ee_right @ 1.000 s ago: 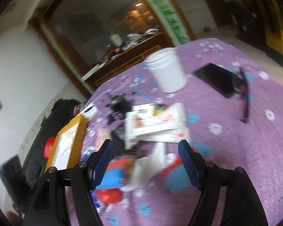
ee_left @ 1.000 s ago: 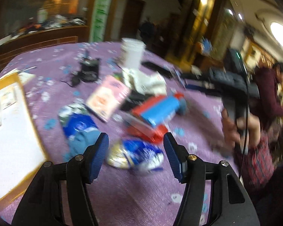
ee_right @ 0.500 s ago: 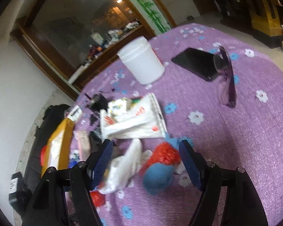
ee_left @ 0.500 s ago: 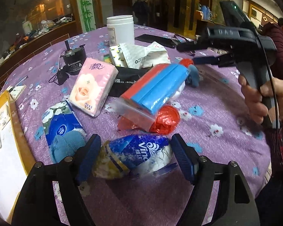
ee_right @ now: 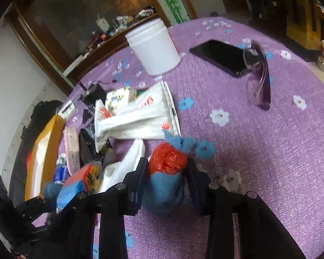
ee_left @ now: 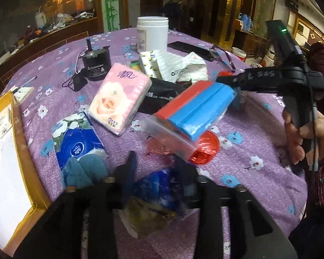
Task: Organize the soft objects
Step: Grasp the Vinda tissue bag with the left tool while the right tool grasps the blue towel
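On the purple flowered tablecloth (ee_left: 259,116) lies a crumpled blue tissue pack (ee_left: 159,185). My left gripper (ee_left: 155,168) straddles it, jaws closing, with the blurred pads pressing its sides. A blue cloth bundle (ee_right: 164,187) topped by a red plastic bag (ee_right: 168,159) fills my right gripper (ee_right: 166,169), whose jaws are also closing with the pads against it. From the left wrist view a hand (ee_left: 302,133) holds the right gripper's handle at the right. A pink tissue pack (ee_left: 118,101), a flat blue tissue pack (ee_left: 77,142) and a red-and-blue roll in a clear bag (ee_left: 194,112) lie between.
A white jar (ee_right: 155,47), a black phone (ee_right: 222,56) and purple glasses (ee_right: 259,79) sit at the far side. White bags (ee_right: 136,116), a black motor with a cable (ee_left: 96,64) and a yellow-edged envelope (ee_left: 21,140) crowd the left. A seated person is at the right edge.
Both grippers sank toward the table and narrowed. The left one now squeezes the blue tissue pack; the right one closed in on the blue cloth bundle with the red bag.
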A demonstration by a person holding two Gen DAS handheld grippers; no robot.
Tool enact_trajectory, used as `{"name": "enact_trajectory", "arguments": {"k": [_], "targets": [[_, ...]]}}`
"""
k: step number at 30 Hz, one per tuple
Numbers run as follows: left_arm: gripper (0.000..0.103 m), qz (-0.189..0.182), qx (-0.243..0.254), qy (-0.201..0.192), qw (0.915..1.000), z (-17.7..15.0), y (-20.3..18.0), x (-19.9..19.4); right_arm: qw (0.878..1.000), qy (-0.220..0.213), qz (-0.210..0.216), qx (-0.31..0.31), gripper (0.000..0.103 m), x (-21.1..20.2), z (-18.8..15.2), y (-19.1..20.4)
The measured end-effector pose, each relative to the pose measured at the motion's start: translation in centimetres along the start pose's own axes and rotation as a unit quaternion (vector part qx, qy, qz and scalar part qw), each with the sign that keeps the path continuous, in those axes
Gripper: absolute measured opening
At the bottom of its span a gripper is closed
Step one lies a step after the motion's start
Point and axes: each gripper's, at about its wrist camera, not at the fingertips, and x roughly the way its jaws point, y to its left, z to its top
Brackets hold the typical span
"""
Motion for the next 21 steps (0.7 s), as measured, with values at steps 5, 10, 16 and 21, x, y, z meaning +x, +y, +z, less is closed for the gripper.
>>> {"name": "enact_trajectory", "arguments": {"k": [5, 10, 16, 21], "targets": [[0.016, -0.022, -0.017, 0.004, 0.9996, 0.1, 0.4, 0.3, 0.999, -0.023, 0.026, 0.000, 0.037, -1.0, 0.3, 0.2], [0.008, -0.042, -0.034, -0.009, 0.9985, 0.0, 0.6, -0.4, 0.999, -0.038, 0.030, 0.009, 0.037, -1.5, 0.6, 0.1], [0.007, -0.055, -0.040, -0.029, 0.9972, 0.1, 0.9, -2.2, 0.998, -0.056, 0.036, 0.006, 0.037, -2.3, 0.8, 0.4], [0.007, -0.048, -0.046, -0.029, 0.9973, -0.1, 1.3, -2.7, 0.997, -0.061, 0.043, 0.012, 0.037, -2.7, 0.8, 0.2]]}}
